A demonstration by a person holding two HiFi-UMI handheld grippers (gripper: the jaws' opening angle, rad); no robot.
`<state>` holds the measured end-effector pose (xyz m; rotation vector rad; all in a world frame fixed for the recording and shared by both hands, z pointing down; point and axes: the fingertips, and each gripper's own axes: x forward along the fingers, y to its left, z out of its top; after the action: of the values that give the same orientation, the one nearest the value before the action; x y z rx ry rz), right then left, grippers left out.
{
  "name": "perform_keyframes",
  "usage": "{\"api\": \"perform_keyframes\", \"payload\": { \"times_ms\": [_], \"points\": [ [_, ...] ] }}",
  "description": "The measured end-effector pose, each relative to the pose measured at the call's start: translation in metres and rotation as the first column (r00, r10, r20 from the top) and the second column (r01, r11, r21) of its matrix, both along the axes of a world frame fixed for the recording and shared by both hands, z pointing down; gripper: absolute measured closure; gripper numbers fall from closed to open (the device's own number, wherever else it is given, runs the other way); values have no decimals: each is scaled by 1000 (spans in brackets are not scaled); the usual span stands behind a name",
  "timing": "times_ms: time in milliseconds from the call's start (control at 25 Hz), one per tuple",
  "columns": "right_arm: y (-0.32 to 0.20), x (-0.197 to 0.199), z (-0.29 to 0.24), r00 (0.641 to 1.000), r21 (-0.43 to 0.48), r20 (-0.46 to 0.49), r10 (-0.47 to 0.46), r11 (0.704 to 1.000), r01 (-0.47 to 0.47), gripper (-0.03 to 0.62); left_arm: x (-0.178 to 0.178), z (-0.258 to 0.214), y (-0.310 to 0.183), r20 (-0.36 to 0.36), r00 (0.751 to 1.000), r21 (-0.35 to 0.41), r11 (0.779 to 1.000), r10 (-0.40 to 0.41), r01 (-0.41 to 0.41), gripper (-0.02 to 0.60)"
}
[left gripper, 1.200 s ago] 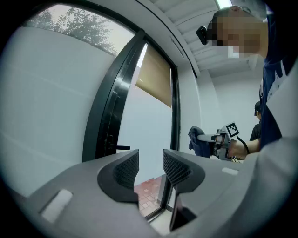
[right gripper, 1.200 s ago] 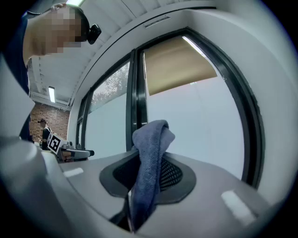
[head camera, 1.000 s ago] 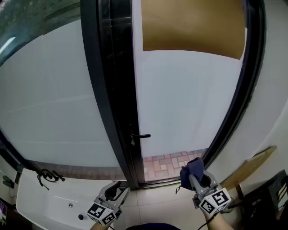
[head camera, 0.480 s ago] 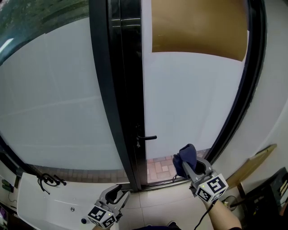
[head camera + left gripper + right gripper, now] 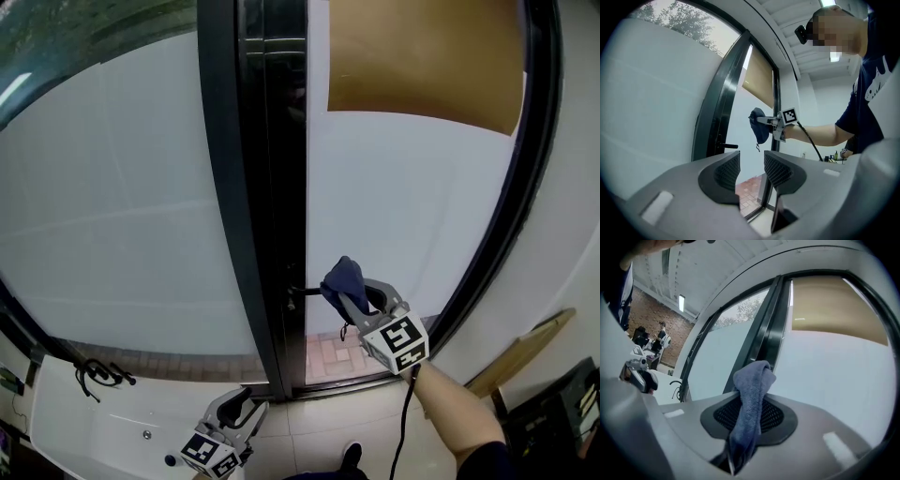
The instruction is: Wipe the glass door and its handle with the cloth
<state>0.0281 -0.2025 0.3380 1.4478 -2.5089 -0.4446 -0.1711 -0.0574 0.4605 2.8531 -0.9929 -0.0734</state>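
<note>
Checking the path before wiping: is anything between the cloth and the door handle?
Nothing. In the left gripper view, only bare door glass shows between the cloth, held by the right gripper, and the handle.

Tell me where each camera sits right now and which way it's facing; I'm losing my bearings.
Head view: on the person's head, looking forward and down at the glass door; shows the left claw, the right claw and its forearm.
Left gripper view: low on the left claw, looking up at the door; own jaws apart, empty.
Right gripper view: on the right claw, facing the glass; own jaws shut on the cloth.
Shared: head and left gripper views both show the handle and the right claw with the cloth.
</note>
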Motion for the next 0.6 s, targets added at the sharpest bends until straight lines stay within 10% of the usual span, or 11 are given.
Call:
{"api": "perform_keyframes", "payload": {
  "times_ms": [600],
  "points": [
    [-140,-89,14,887,94,-461,-34,992,87,507,7,-3,-18,12,990,-21,990,-138,138,426]
  ]
}}
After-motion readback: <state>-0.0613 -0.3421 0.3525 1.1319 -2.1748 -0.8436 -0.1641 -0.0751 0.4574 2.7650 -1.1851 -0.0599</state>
